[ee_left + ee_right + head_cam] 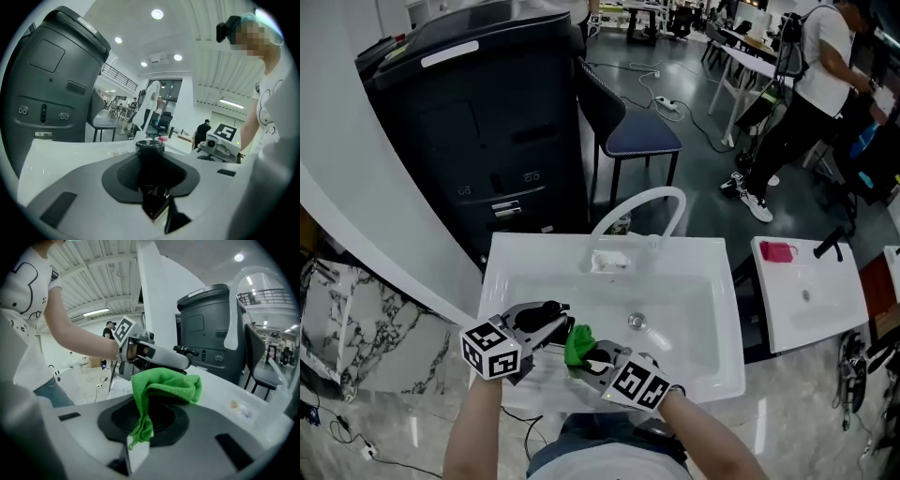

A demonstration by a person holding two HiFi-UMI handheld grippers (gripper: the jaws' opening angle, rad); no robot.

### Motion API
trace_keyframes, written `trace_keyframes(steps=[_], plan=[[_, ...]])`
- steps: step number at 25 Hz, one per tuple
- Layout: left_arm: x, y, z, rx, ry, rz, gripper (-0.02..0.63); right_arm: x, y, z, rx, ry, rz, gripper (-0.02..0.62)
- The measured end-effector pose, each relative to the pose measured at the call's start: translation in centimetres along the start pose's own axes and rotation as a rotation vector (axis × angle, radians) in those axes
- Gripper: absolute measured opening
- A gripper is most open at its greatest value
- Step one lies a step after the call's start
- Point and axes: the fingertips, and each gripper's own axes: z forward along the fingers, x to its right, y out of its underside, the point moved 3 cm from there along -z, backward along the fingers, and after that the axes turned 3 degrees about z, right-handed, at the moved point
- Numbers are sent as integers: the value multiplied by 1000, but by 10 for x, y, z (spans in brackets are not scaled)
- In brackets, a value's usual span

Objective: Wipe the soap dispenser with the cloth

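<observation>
- Two grippers meet low over the near edge of a white sink (pixel 703 281), the left gripper (pixel 551 323) beside the right gripper (pixel 592 357).
- The left gripper's jaws are closed on a black soap dispenser (pixel 546 309). In the left gripper view it stands upright between them, its round cap topmost (pixel 150 146).
- The right gripper's jaws pinch a green cloth (pixel 577 343). In the right gripper view a narrow tail of it is caught between the jaws, and the bunched rest folds over above them (pixel 164 383).
- In the head view the cloth lies just beside the tips of the left jaws and the dispenser; whether it touches the dispenser cannot be told.
- In the right gripper view the left gripper shows just behind the cloth, with its marker cube (pixel 124 329) at the near end and a bare forearm reaching to it.
- The drain (pixel 637 322) sits in the middle of the basin, to the right of the cloth, and a white arched faucet (pixel 639 200) rises at the far rim.
- Beyond the sink stand a dark cabinet (pixel 478 122) and a blue-seated chair (pixel 642 131).
- A second white basin (pixel 825 300) lies to the right, with a pink object (pixel 776 251) on its far corner.
</observation>
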Motion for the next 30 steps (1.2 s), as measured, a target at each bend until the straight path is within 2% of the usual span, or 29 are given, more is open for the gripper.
trace_keyframes(steps=[3,6,9,12,15,19,22,23,24,30], plan=[[1,11,0,-70,-2,40,106,0,10,1,-41,2,12,49],[3,32,-2,-149,7,70,106,14,24,-4,-66,54,79,49],[5,55,-4,-202,14,66,106,32,33,-6,-65,114,159,49],[9,74,-5,-225,37,49,106,47,42,1,-93,165,201,49],[14,80,-5,-201,59,39,107,57,48,11,-119,183,231,49],[19,82,-5,-227,59,70,117,68,53,26,-126,192,275,49],[18,82,-7,-255,-29,86,145,69,54,35,-150,169,279,49],[16,80,-10,-246,-71,72,244,66,54,37,-157,154,273,49],[15,78,-13,-231,-120,57,258,62,54,39,-161,138,266,49],[13,87,-27,-187,-481,-15,259,45,55,51,-174,89,246,49]])
